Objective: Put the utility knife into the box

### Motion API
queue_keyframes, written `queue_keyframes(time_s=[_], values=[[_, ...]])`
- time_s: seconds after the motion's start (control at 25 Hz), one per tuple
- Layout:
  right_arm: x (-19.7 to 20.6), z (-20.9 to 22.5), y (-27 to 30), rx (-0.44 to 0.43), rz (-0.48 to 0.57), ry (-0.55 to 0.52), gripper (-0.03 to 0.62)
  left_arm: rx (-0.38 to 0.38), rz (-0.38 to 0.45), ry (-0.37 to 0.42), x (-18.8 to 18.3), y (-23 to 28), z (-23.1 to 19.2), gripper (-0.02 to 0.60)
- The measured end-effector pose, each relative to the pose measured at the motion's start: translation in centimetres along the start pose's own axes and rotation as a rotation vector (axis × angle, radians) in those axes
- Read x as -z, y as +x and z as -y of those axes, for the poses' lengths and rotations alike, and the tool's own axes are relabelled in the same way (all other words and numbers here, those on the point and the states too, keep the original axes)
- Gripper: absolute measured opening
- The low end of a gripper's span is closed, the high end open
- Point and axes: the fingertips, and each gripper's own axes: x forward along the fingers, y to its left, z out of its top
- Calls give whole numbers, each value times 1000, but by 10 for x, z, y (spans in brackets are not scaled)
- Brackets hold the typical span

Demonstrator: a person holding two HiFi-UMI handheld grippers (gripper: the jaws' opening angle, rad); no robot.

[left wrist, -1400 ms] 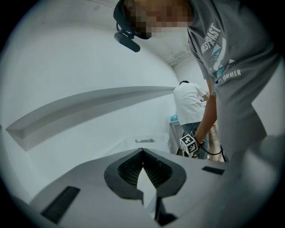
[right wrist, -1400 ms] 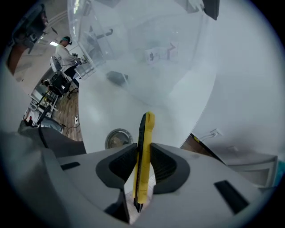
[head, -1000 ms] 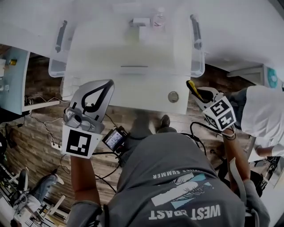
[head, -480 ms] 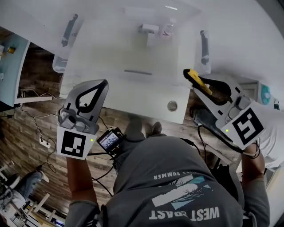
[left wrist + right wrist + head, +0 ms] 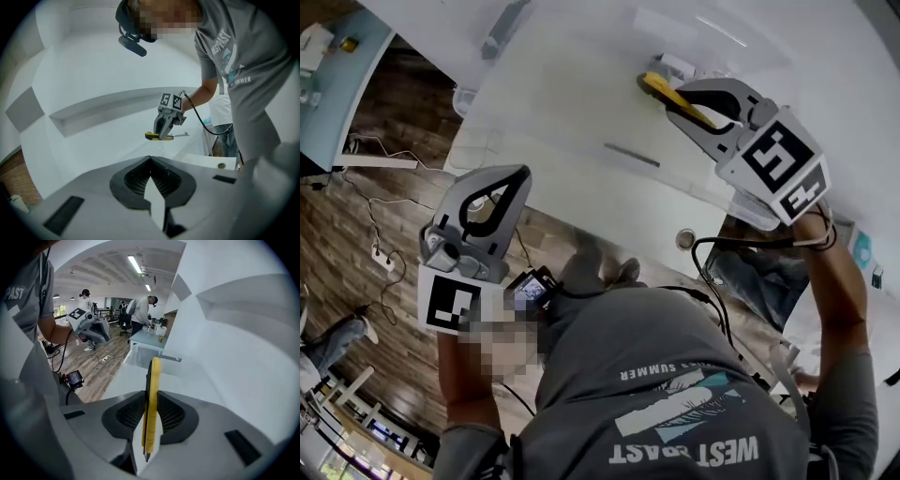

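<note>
Utility knife [image 5: 656, 86] shows clearly, little else does: glare bleaches the worktop [image 5: 581, 112] almost featureless. At the worktop's end the clear box [image 5: 138, 356] is pale and partly cut off, so I cannot tell what lies in it. My left claw [image 5: 517, 178], pressed together on nothing, hangs off the worktop's near edge. My right claw [image 5: 680, 101] pinches the yellow knife above the worktop, outside the box.
</note>
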Motion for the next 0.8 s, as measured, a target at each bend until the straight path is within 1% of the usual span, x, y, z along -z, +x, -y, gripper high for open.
queue_keyframes(time_s=[0.12,0.24,0.56,0.8], values=[[-8,9,41,-41,-32,2,87,-23,-13,-21,10,-12,-16,9],[-5,15,76,-77,-59,1,87,-44,-33,-40,18,-18,-23,9],[30,10,173,-183,-144,13,87,-76,-67,-75,36,-17,-29,9],[54,0,223,-241,-200,11,87,-88,-86,-94,46,-19,-34,9]])
